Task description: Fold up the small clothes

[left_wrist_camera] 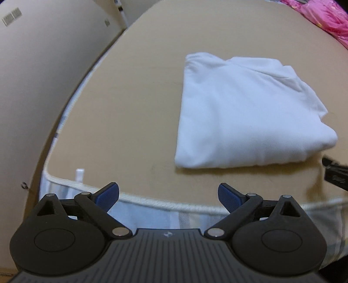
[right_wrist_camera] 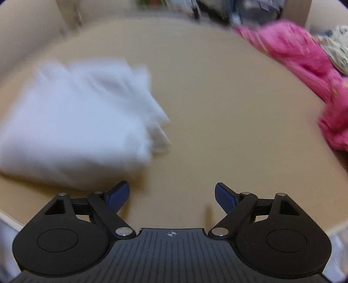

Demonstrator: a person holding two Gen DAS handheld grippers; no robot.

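A white garment [left_wrist_camera: 245,113] lies folded into a thick rectangle on the tan surface [left_wrist_camera: 134,104]. My left gripper [left_wrist_camera: 169,194] hovers over the near edge of that surface, to the garment's near left, open with nothing between its blue pads [left_wrist_camera: 111,192]. In the right wrist view the same white garment [right_wrist_camera: 74,126] is blurred at the left. My right gripper [right_wrist_camera: 171,193] is open over bare tan surface [right_wrist_camera: 228,108] just right of the garment's near corner, and it holds nothing.
A heap of pink clothes [right_wrist_camera: 304,65] lies along the far right; it also shows as pink clothes [left_wrist_camera: 324,17] at the top right. A patterned cloth [right_wrist_camera: 337,50] sits behind it. The white piped mattress edge [left_wrist_camera: 174,206] runs below the left gripper. A black object [left_wrist_camera: 335,172] pokes in at the right.
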